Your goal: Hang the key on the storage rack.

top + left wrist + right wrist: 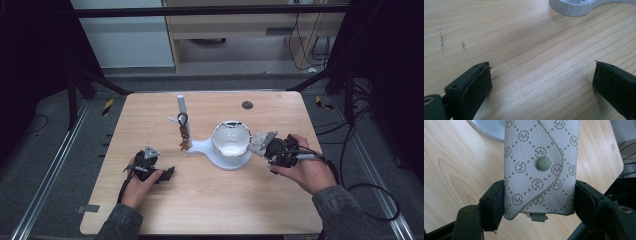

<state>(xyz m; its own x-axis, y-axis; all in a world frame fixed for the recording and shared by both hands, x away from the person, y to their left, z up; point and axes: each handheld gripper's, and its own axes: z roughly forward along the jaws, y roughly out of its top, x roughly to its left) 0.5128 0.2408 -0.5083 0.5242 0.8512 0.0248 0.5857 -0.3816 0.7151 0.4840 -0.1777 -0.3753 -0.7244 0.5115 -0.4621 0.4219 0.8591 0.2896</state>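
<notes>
Two tools: right tool [539, 202] grips a grey pouch [540, 167], top cropped; left tool [541, 85] gapes empty.

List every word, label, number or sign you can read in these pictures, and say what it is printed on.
"M" in a circle: a monogram repeated across the grey fabric pouch held in the right gripper.
No other readable text: the wooden table, the white stand and the bowl bear none.
</notes>
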